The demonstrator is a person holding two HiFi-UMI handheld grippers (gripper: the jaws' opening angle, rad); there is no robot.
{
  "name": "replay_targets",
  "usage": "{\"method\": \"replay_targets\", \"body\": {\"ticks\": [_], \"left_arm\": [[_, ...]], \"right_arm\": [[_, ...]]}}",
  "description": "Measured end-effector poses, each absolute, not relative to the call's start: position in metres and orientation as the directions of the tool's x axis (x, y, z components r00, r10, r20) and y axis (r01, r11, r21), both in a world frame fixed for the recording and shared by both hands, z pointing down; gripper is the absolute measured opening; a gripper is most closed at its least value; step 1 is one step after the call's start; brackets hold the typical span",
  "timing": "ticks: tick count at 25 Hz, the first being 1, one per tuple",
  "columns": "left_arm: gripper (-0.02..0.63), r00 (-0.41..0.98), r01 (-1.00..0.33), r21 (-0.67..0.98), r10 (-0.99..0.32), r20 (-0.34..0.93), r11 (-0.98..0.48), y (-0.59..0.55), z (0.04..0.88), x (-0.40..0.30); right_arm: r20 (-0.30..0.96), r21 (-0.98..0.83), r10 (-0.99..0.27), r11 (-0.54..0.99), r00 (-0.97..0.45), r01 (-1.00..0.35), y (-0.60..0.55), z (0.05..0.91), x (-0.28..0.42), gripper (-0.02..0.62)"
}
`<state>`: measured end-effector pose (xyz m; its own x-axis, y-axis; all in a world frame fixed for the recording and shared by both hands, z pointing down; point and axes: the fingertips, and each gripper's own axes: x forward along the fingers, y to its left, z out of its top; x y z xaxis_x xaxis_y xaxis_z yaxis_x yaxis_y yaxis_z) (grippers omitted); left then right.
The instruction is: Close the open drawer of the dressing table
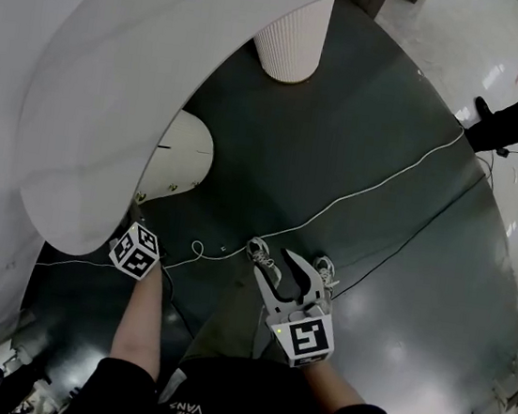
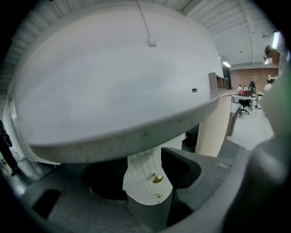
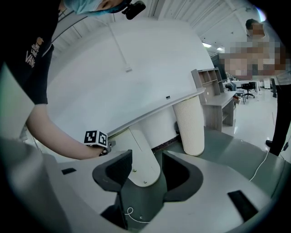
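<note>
White dressing table (image 1: 115, 78) with a broad curved top and a smooth rounded edge, standing on a fluted white cylinder leg (image 1: 294, 37). The drawer (image 1: 187, 152) is open and sticks out from under the tabletop's edge. It is white with a rounded, semicircular outer end. Its curved front is vertically ribbed. Two small brass knobs (image 2: 157, 178) sit on the front, one above the other, seen in the left gripper view.

Even indoor light, floor glare, strong fisheye edges
</note>
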<state>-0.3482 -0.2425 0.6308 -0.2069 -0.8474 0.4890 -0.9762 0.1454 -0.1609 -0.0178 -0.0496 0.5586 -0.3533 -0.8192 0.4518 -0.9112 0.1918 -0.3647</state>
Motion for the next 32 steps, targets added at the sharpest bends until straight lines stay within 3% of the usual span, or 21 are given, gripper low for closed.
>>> {"method": "replay_targets", "body": {"ticks": [7,23,32], "left_arm": [[0.227,-0.142,-0.978,-0.21,-0.802,0.581,0.021,-0.226,0.642,-0.338],[0.224,-0.192,-0.979,-0.169,-0.805,0.561,0.116,-0.137,0.596,-0.316],[0.119,-0.177,-0.983,-0.141,-0.83,0.529,0.12,-0.06,0.557,-0.294]], "right_arm": [[0.443,-0.352,-0.812,0.233,-0.38,-0.907,-0.056,0.539,-0.018,0.212],[0.434,-0.304,-0.749,0.401,-0.5,-0.864,-0.012,0.499,0.012,0.209],[0.415,-0.263,-0.69,0.533,-0.593,-0.804,0.026,0.482,0.017,0.206]]}}
